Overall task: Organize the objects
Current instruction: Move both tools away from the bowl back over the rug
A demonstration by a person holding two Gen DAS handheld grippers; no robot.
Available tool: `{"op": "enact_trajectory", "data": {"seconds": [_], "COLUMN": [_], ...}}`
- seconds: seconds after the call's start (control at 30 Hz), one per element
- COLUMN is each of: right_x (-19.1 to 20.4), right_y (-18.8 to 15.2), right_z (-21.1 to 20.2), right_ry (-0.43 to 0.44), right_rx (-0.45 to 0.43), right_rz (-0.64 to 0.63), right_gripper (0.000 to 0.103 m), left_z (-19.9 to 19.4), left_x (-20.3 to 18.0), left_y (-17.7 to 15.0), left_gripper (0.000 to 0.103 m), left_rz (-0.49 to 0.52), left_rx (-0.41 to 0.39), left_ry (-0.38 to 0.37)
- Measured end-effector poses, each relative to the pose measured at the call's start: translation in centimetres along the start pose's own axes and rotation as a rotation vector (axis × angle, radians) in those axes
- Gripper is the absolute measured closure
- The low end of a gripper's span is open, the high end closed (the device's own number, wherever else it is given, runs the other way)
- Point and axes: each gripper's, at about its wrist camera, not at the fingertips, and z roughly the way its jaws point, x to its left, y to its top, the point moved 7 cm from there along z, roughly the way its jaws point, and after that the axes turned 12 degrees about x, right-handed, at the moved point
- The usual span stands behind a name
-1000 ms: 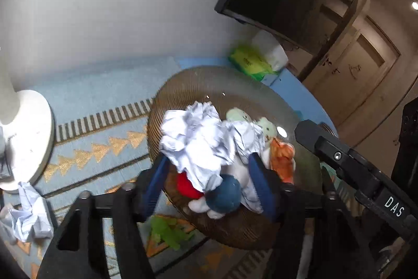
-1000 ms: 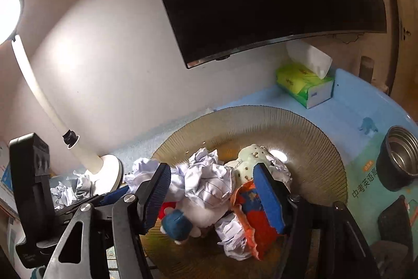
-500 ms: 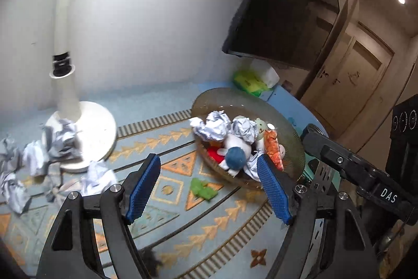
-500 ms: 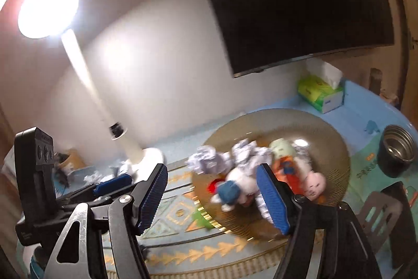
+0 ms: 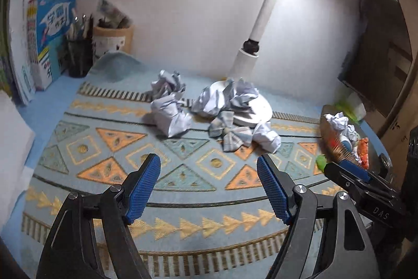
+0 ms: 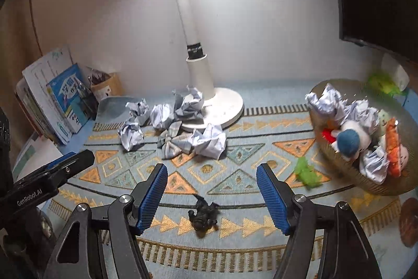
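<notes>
Both ribbed blue grippers, left [image 5: 209, 171] and right [image 6: 211, 181], gape empty over crumpled paper [image 6: 210, 139].

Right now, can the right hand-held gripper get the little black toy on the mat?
Probably yes. The right hand-held gripper is open and empty, the black toy lies alone on the mat just below its pads, nothing between.

Crumpled paper balls [image 6: 167, 119], white with faint lines, lie clustered at frame centre around the lamp base; a checked fabric bow [image 6: 174, 141] lies among them; a small green toy [image 6: 307, 172] sits right of centre beside the woven basket [image 6: 392, 186]; the basket, at right, holds paper balls and plush toys [image 6: 350, 139]; a small dark figure [image 6: 203, 215] lies lower centre.
</notes>
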Motion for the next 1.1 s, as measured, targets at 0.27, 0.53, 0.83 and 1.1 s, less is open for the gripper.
{"op": "enact_trajectory", "data": {"seconds": [0.27,0.53,0.83,1.1], "right_x": [-1.5,-3.0,-2.8,-3.1], "right_y": [-2.2,-2.4,-2.5,-2.5], "right_z": [4.8,5.7,6.3,6.6], "right_ry": [0.008,0.021,-0.035,-0.043], "right_rx": [0.087,0.115,0.122,0.132], "right_rz": [0.029,0.099,0.088,0.101], "right_gripper": [0.034,0.034,0.034,0.034], "left_z": [3.2,2.9,2.8,2.8], "left_x": [3.7,2.3,1.6,1.5], "left_y": [-1.1,-1.4,-1.5,-1.5], "left_gripper": [0.028,0.028,0.028,0.028], "left_rz": [-0.12,-0.039,0.015,0.019], "left_rx": [0.097,0.075,0.047,0.047], "left_ry": [-0.135,-0.077,0.004,0.012]}}
